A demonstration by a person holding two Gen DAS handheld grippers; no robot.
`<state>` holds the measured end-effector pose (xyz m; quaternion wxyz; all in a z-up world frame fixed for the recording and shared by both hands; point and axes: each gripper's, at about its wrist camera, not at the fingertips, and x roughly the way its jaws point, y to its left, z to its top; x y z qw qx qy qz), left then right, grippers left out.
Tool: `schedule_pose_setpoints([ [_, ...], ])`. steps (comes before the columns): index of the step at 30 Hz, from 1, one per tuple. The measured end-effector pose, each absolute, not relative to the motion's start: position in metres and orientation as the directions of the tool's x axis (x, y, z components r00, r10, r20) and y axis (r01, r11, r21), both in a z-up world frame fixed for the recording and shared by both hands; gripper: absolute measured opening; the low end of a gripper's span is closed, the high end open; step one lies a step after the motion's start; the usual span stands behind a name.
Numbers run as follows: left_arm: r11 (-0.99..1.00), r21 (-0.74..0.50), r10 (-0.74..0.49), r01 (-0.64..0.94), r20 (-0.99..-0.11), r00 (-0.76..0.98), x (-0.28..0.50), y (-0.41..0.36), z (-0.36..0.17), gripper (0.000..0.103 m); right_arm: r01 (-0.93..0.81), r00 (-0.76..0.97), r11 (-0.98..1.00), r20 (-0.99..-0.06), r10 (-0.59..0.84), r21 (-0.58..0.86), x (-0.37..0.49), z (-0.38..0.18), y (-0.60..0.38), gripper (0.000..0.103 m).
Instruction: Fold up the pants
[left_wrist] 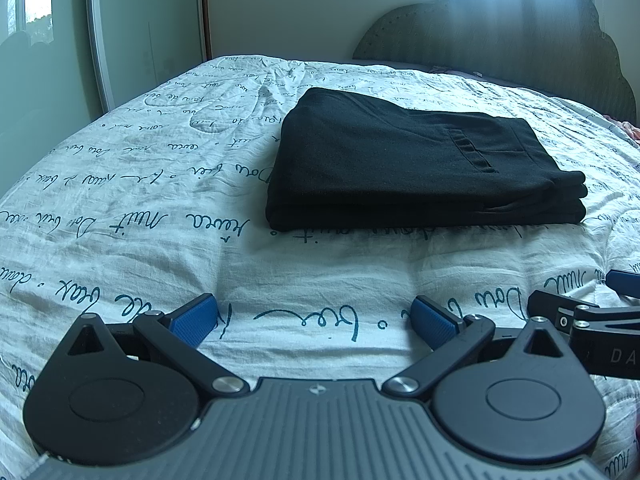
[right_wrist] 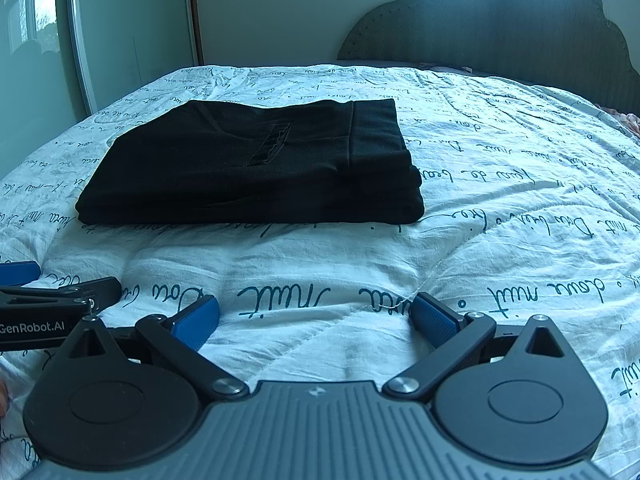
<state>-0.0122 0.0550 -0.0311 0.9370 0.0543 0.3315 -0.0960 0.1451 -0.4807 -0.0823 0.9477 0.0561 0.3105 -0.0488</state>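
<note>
The black pants [left_wrist: 416, 168] lie folded into a compact stack of several layers on the bed, a back pocket facing up. They show in the right wrist view [right_wrist: 256, 168] too, left of centre. My left gripper [left_wrist: 314, 320] is open and empty, low over the quilt, well short of the pants. My right gripper [right_wrist: 316, 318] is open and empty, also short of the pants. Each gripper shows at the edge of the other's view: the right one [left_wrist: 592, 312], the left one [right_wrist: 52, 300].
The bed carries a white quilt [left_wrist: 140, 208] printed with dark script. A padded headboard [left_wrist: 520, 40] stands behind it, under a bright window. A mirrored wardrobe door [right_wrist: 120, 32] is at the left.
</note>
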Motion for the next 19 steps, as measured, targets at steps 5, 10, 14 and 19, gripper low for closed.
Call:
schedule_pose_setpoints([
  [5, 0.976, 0.038, -0.144, 0.216, -0.632, 0.762, -0.0122, 0.0551, -0.031, 0.103, 0.127, 0.802, 0.989, -0.594, -0.058, 0.076, 0.1451, -0.0823, -0.4806, 0.103],
  [10, 0.976, 0.038, -0.144, 0.216, -0.632, 0.762, -0.012, 0.0549, -0.031, 0.103, 0.127, 0.802, 0.989, -0.594, -0.057, 0.076, 0.1451, -0.0824, -0.4806, 0.103],
  [14, 0.976, 0.038, -0.144, 0.216, -0.632, 0.761, -0.0119, 0.0548, -0.031, 0.103, 0.127, 0.802, 0.989, -0.594, -0.058, 0.076, 0.1452, -0.0824, -0.4807, 0.103],
  [19, 0.976, 0.023, -0.155, 0.217, -0.63, 0.761, -0.0124, 0.0564, -0.0309, 0.103, 0.127, 0.802, 0.989, -0.595, -0.058, 0.075, 0.1452, -0.0825, -0.4807, 0.103],
])
